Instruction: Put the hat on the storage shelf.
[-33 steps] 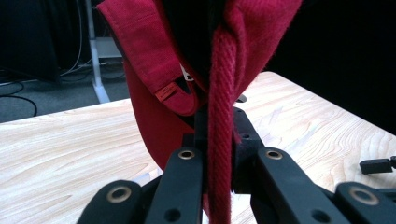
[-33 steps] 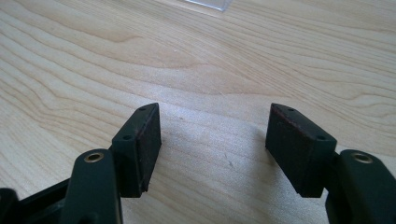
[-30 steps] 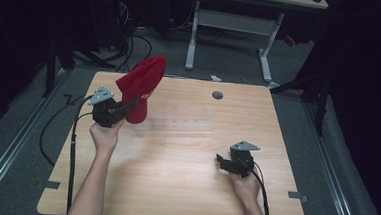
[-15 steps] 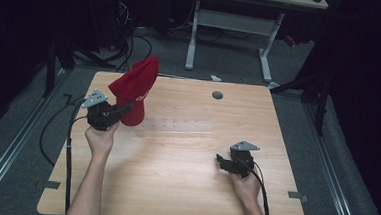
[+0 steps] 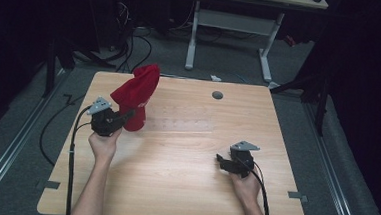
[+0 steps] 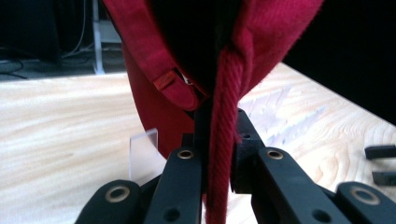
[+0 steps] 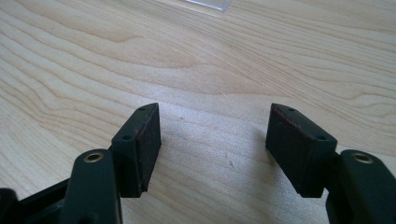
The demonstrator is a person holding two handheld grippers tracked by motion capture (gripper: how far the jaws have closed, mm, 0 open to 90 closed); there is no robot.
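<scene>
A red fabric cap (image 5: 136, 96) is held up over the left part of the wooden table (image 5: 183, 187), its lower end near the tabletop. My left gripper (image 5: 128, 116) is shut on its edge. In the left gripper view the ribbed red hem (image 6: 219, 140) is pinched between the black jaws and the cap (image 6: 154, 56) rises above them. My right gripper (image 5: 221, 160) rests low at the table's front right, open. The right gripper view has its fingers (image 7: 140, 144) wide apart over bare wood, with nothing between them.
A faint clear plastic sheet (image 5: 187, 120) lies mid-table, and its edge (image 6: 142, 154) sits under the cap. A round grey grommet (image 5: 217, 95) is near the far edge. A white desk frame (image 5: 234, 20) and floor cables (image 5: 132, 44) lie beyond the table.
My left gripper has drawn the red cap slightly toward the person and lower. The right gripper has stayed where it was.
</scene>
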